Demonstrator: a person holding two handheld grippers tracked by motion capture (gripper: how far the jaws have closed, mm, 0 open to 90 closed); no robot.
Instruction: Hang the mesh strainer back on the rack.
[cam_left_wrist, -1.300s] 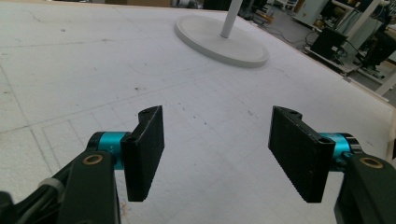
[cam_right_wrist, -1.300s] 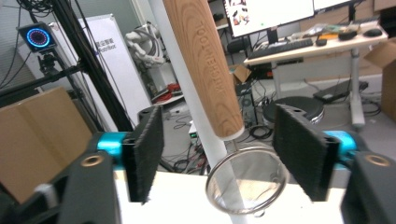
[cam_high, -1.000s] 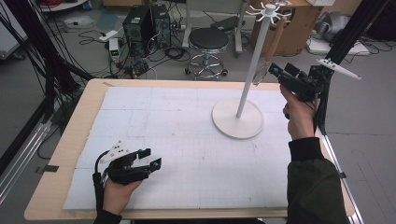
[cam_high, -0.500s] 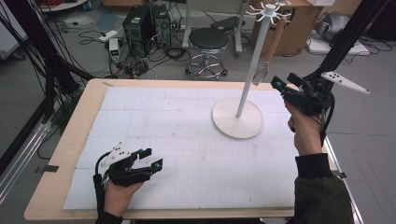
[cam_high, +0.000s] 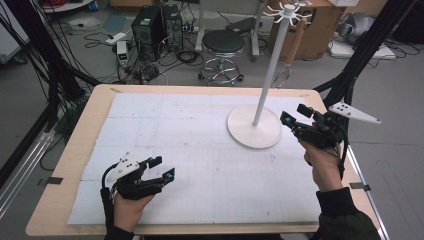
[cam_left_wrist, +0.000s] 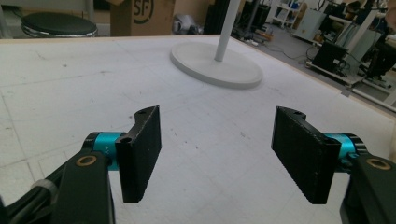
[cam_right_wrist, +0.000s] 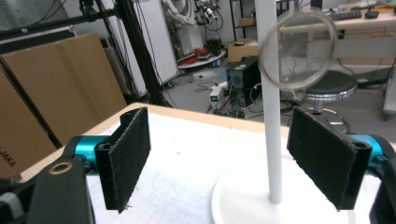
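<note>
My right hand-held gripper hovers just beside the round base of the white stand at the far right of the tabletop, its jaws spread wide with nothing between the pads, and in the right gripper view the stand's pole rises ahead between them with a wire strainer hanging off it. My left hand-held gripper rests near the tabletop's near left edge, well apart from the stand, jaws wide open and empty.

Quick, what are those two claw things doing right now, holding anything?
Left gripper: open, holding nothing.
Right gripper: open, holding nothing, beside the white stand.
</note>
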